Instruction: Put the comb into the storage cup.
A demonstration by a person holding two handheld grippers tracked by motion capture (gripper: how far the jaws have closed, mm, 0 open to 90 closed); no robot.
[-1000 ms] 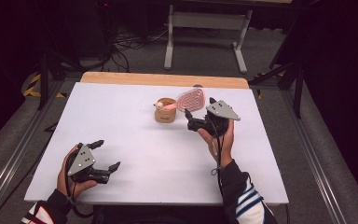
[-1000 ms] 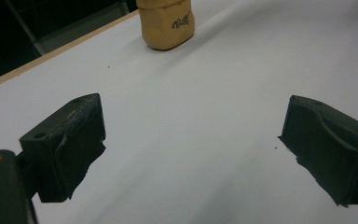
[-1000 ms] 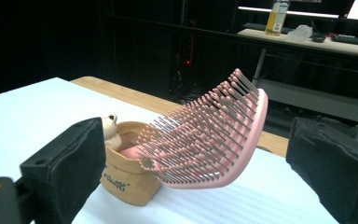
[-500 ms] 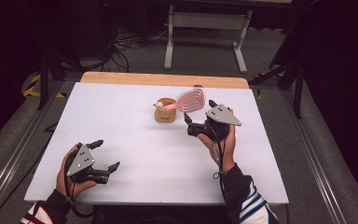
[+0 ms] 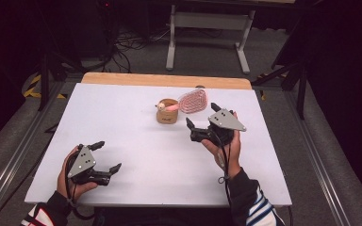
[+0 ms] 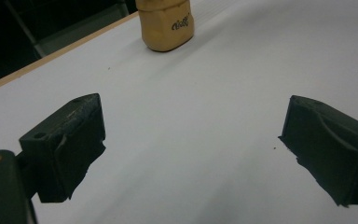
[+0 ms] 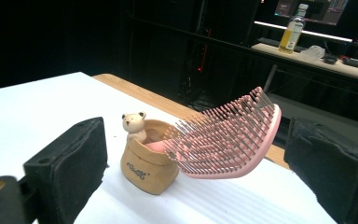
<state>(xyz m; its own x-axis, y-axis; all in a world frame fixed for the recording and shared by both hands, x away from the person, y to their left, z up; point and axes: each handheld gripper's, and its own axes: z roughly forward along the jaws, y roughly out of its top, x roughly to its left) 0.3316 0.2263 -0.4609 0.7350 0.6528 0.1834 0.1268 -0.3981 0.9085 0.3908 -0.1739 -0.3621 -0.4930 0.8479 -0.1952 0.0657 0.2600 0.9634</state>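
While jaws gape, right hand-held gripper [image 5: 201,122] faces hairbrush [image 5: 193,100].

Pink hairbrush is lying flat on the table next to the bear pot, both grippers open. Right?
Not quite. The pink hairbrush isn't flat on the table: its handle sits in the bear pot, head sticking out tilted, per the right gripper view. Left gripper and right gripper are open.

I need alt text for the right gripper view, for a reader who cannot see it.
A pink hairbrush stands with its handle inside a small tan holder with a bear figure, on a white table. The open right tongs frame them, touching neither.
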